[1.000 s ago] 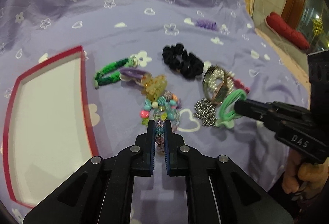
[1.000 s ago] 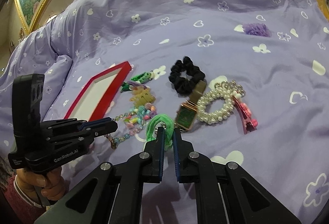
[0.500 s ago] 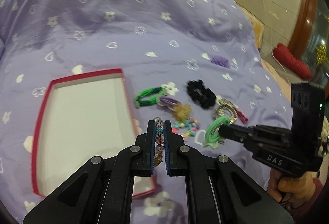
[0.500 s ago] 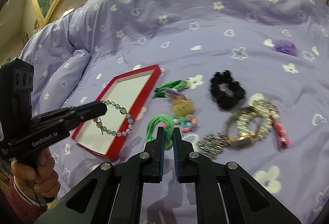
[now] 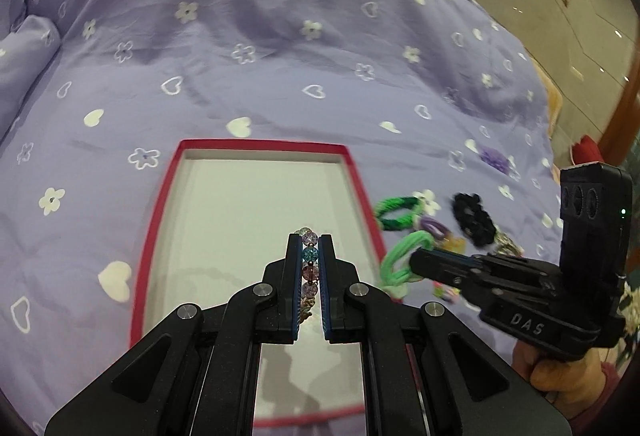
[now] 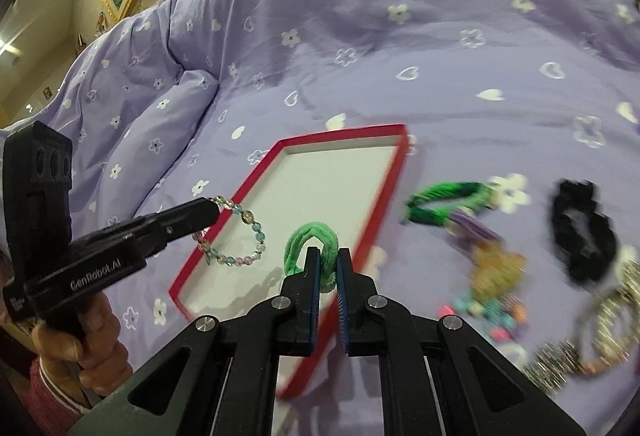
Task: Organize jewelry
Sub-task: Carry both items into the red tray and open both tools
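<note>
A light green hair tie (image 6: 311, 241) is clamped between the jaws of the right gripper (image 6: 328, 268), and its loop is seen above the near right part of the red-rimmed box (image 6: 390, 192). The box lies on the bed (image 6: 360, 36), which is covered with a purple sheet printed with white hearts and flowers. From the left, the left gripper (image 6: 208, 210) is held by a hand (image 6: 86, 340); a beaded bracelet (image 6: 236, 234) hangs from its closed jaws over the white inside of the box. To the right of the box, a dark green band (image 6: 444, 202), a black scrunchie (image 6: 582, 232) and some blurred trinkets are lying on the sheet.
</note>
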### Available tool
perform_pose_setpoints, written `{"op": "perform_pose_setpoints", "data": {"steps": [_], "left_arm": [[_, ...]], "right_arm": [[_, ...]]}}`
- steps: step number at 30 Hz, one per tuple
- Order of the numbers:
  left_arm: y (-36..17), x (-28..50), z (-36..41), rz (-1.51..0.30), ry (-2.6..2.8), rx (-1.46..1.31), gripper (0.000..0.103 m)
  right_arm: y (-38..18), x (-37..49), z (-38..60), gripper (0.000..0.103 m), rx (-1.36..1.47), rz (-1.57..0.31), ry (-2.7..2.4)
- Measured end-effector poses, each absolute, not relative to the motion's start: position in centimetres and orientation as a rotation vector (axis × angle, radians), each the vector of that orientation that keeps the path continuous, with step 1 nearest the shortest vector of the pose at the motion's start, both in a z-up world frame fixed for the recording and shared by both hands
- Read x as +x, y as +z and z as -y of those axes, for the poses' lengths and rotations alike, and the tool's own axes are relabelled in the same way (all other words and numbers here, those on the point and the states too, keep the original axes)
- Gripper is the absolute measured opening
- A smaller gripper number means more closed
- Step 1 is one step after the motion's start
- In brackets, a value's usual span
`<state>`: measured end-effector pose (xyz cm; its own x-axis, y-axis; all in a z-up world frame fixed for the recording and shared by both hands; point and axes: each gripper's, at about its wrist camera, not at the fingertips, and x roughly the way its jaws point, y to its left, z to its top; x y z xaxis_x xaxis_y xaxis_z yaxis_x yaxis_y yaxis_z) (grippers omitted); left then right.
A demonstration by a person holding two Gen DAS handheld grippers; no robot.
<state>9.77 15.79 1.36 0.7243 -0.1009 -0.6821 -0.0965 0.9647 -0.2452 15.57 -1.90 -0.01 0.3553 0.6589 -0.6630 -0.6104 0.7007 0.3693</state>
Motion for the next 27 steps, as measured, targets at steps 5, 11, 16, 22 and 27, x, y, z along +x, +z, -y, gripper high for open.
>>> {"op": "perform_pose_setpoints", "data": {"steps": [5, 11, 16, 22, 27], "left_arm": [[-0.3, 11.8, -18.1, -0.784, 0.027, -0.318, 0.006], [-2.7, 13.7, -20.5, -0.830, 0.078, -0.361, 0.006], [-4.3, 14.1, -21.1, -0.884, 0.120, -0.348, 0.006], [-5.2, 14.6, -21.1, -0.931, 0.147, -0.323, 0.007], [-5.6, 14.7, -21.1, -0.954, 0.166, -0.308, 0.007]], "right_arm": [[-1.7, 17.6, -1.8, 0.007, 0.023, -0.942, 0.841], [-3.8, 20.0, -4.3, 0.007, -0.015, -1.011, 0.837], [-4.6, 20.8, -5.8, 0.008, -0.082, -1.031, 0.829], [-4.5, 21.4, -6.6, 0.010, -0.140, -1.026, 0.811], [-4.6, 21.7, -6.9, 0.013, -0.161, -1.028, 0.818]]}}
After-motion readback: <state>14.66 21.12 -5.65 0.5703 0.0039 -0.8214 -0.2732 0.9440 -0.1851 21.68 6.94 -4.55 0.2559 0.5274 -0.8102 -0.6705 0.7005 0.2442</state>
